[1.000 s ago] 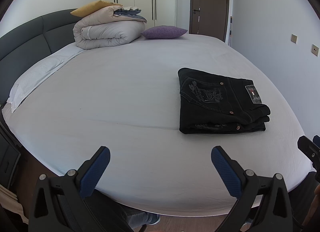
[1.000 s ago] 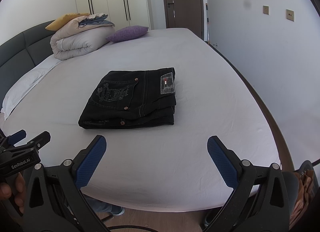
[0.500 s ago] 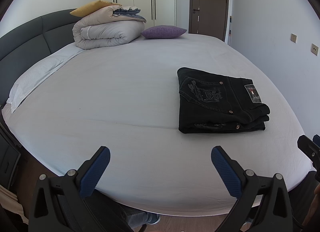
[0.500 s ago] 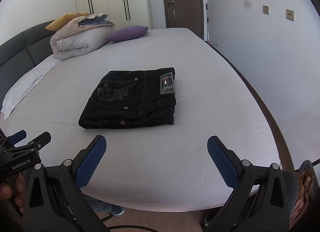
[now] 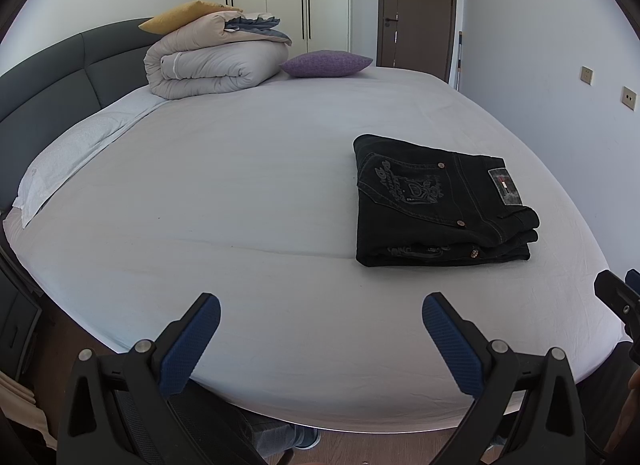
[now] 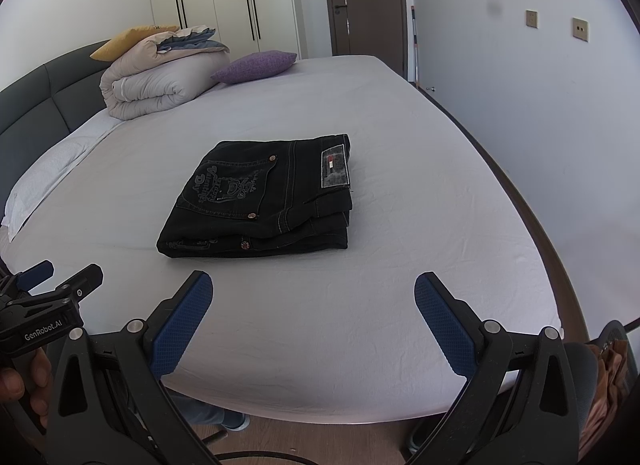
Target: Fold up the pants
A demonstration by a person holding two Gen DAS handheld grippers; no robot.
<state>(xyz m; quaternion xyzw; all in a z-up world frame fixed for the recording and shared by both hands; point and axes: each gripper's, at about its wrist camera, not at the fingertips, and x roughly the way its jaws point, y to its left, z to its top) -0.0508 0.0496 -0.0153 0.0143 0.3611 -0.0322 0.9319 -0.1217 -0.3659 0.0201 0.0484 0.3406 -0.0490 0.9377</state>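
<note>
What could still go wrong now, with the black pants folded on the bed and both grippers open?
The folded pants lie apart from both open grippers, left gripper and right gripper. Their lower layers stick out slightly at the near edge, so a stray nudge might spread the stack. They also lie nearer the bed's right side, where a push could perhaps slide them off.

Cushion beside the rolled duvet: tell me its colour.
Purple cushion, clearest in the right wrist view.

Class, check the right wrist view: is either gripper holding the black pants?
No: the pants lie folded on the bed, with the right gripper open and clear.
</note>
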